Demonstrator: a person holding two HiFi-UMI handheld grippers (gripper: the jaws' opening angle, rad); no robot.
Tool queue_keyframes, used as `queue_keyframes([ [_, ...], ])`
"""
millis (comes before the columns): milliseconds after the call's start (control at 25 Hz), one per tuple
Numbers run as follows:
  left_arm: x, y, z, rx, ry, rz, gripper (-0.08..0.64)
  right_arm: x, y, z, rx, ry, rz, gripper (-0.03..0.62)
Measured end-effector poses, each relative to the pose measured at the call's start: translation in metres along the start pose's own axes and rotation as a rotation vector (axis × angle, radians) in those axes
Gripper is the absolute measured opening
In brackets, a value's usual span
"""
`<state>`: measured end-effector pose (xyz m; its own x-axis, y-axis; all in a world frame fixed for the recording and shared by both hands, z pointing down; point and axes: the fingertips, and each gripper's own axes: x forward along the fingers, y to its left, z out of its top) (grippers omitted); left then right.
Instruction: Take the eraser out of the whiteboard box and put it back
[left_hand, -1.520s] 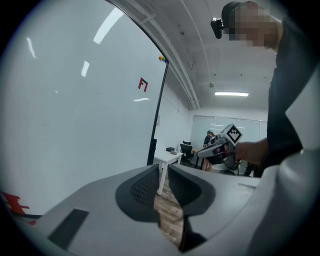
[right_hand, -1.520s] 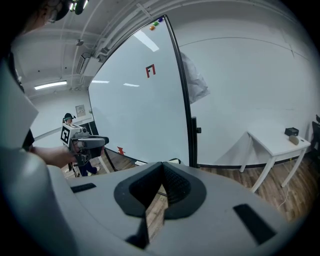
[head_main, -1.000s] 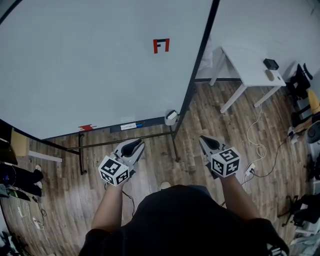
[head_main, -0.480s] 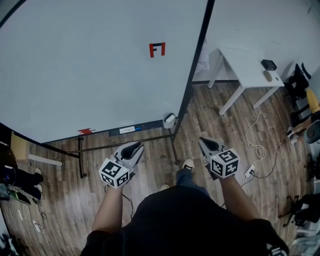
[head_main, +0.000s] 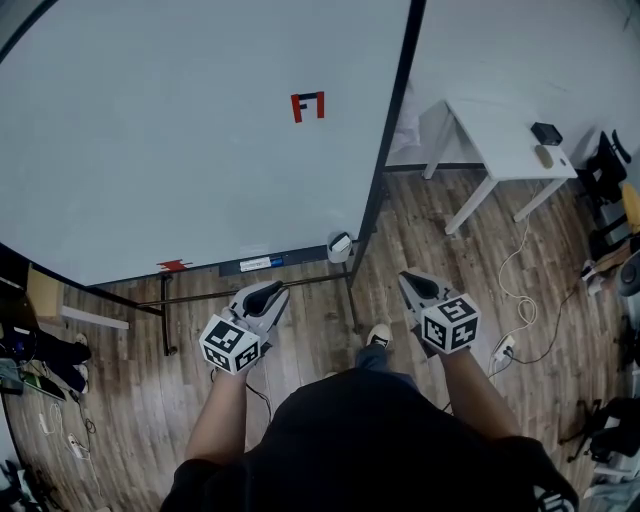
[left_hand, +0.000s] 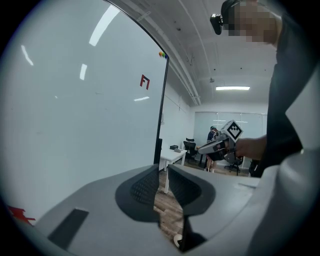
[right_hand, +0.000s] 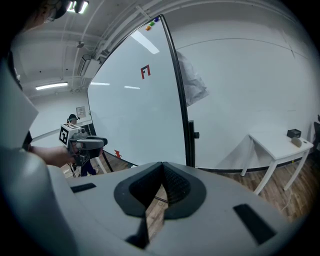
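Note:
A big whiteboard (head_main: 180, 130) stands in front of me, with a red and black mark (head_main: 308, 106) on it. At its lower right corner hangs a small white box (head_main: 341, 245), beside a dark tray strip (head_main: 258, 264). I cannot make out the eraser. My left gripper (head_main: 272, 289) (left_hand: 160, 170) is shut and empty, held short of the tray over the floor. My right gripper (head_main: 408, 280) (right_hand: 162, 165) also has its jaws together with nothing in them, to the right of the board's edge post (head_main: 385, 160).
The board's metal stand (head_main: 163, 318) crosses the wooden floor under the tray. A white table (head_main: 505, 140) with small items stands at the right, and cables and a power strip (head_main: 503, 346) lie on the floor. My shoe (head_main: 377, 335) shows between the grippers.
My shoe has stepped forward into view between the grippers, and the board has shifted slightly in the head view. Both grippers keep the same shut pose.

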<state>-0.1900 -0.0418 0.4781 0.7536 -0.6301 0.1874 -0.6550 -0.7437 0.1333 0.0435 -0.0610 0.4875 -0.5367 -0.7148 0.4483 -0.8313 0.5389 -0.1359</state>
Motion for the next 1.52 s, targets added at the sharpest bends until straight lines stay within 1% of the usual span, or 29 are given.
queue_keyframes([
  [280, 0.024, 0.003, -0.003, -0.014, 0.017, 0.011, 0.066, 0.012, -0.022, 0.000, 0.004, 0.014, 0.020, -0.006],
  [480, 0.040, 0.006, 0.000, -0.008, 0.015, 0.036, 0.066, 0.020, -0.034, 0.001, 0.003, 0.028, 0.042, -0.006],
  [840, 0.070, 0.014, -0.001, -0.019, 0.034, 0.040, 0.066, 0.034, -0.054, -0.001, -0.002, 0.056, 0.068, -0.006],
  [1120, 0.092, 0.020, -0.002, -0.027, 0.052, 0.033, 0.066, 0.044, -0.068, 0.003, 0.001, 0.063, 0.078, -0.006],
  [1520, 0.128, 0.029, -0.022, -0.074, 0.086, 0.011, 0.068, 0.054, -0.082, -0.009, 0.018, 0.103, 0.089, -0.006],
])
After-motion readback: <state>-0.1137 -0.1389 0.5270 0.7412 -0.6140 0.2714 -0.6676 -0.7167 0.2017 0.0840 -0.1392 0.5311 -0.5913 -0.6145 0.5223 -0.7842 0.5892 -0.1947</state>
